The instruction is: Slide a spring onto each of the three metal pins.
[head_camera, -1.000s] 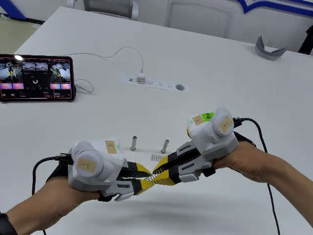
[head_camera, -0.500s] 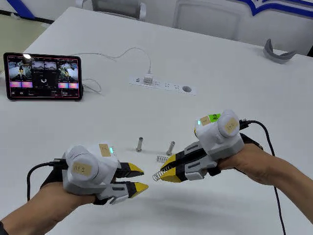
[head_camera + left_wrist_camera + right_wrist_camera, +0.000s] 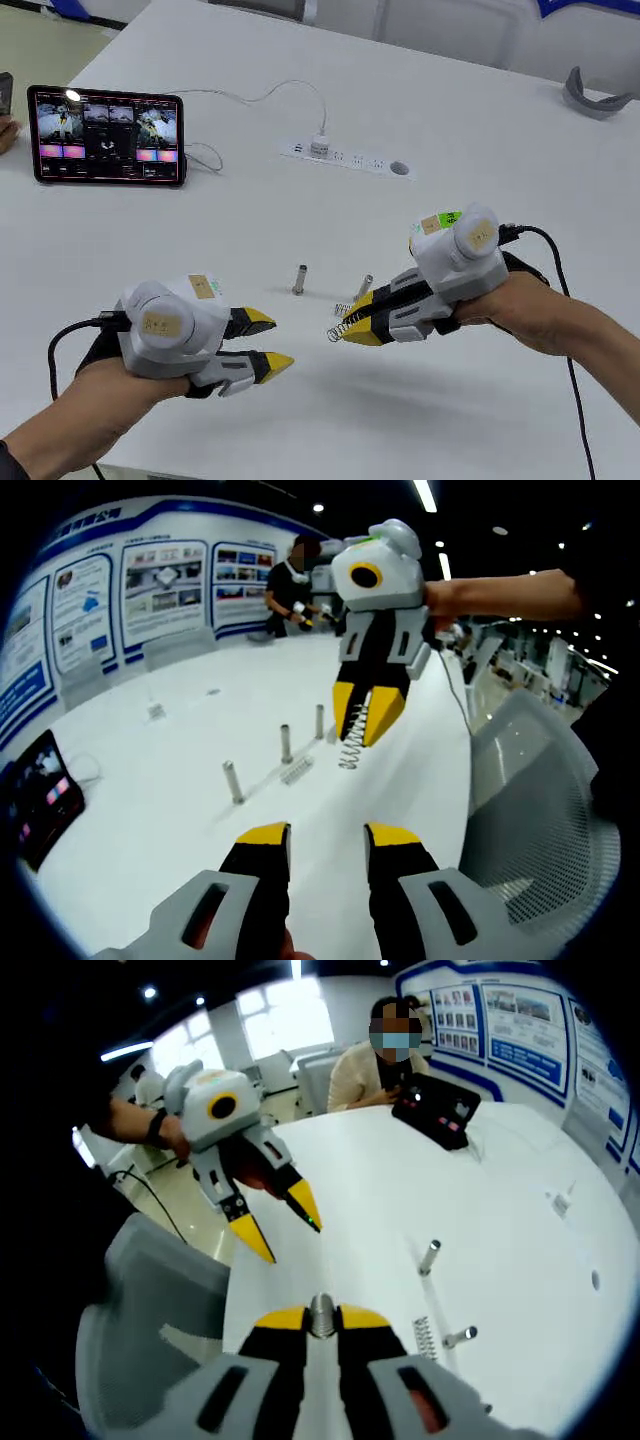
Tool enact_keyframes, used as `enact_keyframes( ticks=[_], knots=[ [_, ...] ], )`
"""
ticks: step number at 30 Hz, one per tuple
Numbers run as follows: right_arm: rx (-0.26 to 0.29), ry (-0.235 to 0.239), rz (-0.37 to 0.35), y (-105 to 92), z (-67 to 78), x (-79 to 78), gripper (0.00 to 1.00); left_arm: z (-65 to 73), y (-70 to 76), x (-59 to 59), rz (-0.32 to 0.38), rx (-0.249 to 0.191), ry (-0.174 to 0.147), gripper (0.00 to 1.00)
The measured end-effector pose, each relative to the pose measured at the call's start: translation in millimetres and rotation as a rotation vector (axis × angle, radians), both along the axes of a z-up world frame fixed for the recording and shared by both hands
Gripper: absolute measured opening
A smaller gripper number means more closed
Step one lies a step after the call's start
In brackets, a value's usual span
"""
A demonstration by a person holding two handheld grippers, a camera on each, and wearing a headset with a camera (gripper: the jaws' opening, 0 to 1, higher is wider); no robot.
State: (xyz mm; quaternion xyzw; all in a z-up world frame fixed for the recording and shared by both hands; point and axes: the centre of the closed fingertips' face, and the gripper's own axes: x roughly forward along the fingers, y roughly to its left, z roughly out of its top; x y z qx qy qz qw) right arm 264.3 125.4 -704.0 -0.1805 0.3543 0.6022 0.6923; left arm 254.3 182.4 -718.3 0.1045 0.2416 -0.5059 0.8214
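**A:** Starting at the far left, what is being logged?

**B:** One tablet [image 3: 107,135] is sitting on the counter [image 3: 450,120]. One power strip [image 3: 345,160] is lying further right.

**A:** Left gripper?

**B:** The left gripper [image 3: 272,341] is hovering low over the counter, fingers apart and carrying nothing.

**A:** Pins, counted?

**B:** Three are standing upright in a row: near pin [image 3: 233,781], middle pin [image 3: 286,743], far pin [image 3: 320,721]. All are looking bare.

**A:** Springs?

**B:** Two. A loose spring [image 3: 297,771] is lying on the counter just beside the middle pin. A held spring [image 3: 338,330] is sticking out of the right gripper [image 3: 358,322], whose fingers are clamping one end.

**A:** Handling?

**B:** Likely light, thin wire, flexing and rolling easily. I am judging a pinch near one end to be best, leaving the open bore facing the pin.
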Motion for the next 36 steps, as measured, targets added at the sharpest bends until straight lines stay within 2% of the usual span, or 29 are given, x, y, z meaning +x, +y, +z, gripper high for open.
enact_keyframes(
  ticks=[14,24,36],
  knots=[
    [-0.067,-0.024,0.021,1.3,-12.4,19.4,0.12,-12.2,29.5,9.7,0.121,0.013,0.020,0.42],
    [-0.106,-0.044,0.026,4.1,-17.3,40.8,0.12,-18.5,43.0,11.9,0.173,0.020,0.036,0.49],
    [-0.152,-0.060,0.027,5.4,-19.8,65.3,0.12,-19.6,55.6,14.0,0.219,0.020,0.049,0.56]
  ],
)
